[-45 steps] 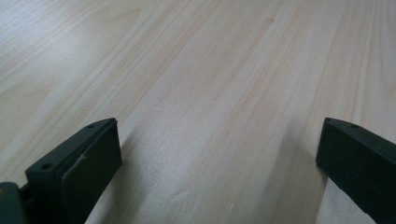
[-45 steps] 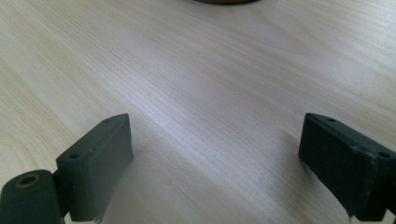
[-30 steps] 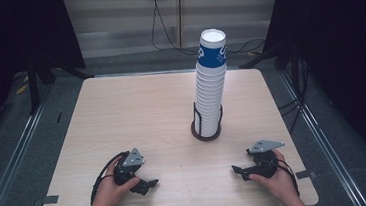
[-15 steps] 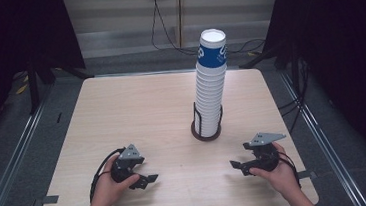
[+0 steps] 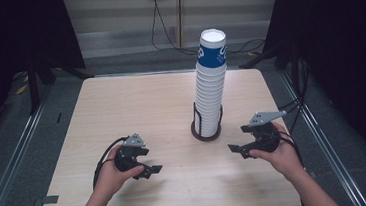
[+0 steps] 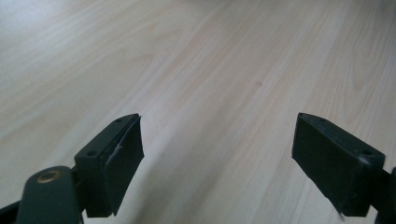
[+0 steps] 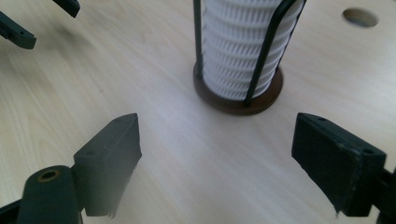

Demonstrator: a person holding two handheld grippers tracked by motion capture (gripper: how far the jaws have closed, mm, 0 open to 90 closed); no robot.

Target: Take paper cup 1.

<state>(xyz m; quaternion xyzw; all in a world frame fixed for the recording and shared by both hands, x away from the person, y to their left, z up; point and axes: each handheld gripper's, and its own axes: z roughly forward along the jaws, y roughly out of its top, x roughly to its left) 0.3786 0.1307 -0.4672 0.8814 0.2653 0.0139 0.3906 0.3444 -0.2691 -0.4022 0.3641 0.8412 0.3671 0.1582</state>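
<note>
Left gripper (image 5: 149, 170): jaws spread wide, nothing between them, held low over the bare table (image 5: 121, 108) near its front edge, the left hand (image 5: 108, 176) gripping it from behind and pointing it toward the table's middle. Right gripper (image 5: 236, 150): jaws likewise wide and empty, raised just off the wood and aimed leftward at the holder (image 5: 207, 126), near it but apart, right hand (image 5: 281, 153) behind. Cup stack (image 5: 210, 83): upright in the holder, right of centre, top cup blue-banded.

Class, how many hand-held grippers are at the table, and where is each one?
2. The left gripper is near the front left of the table; the right gripper is at the front right, beside the cup stack.
</note>
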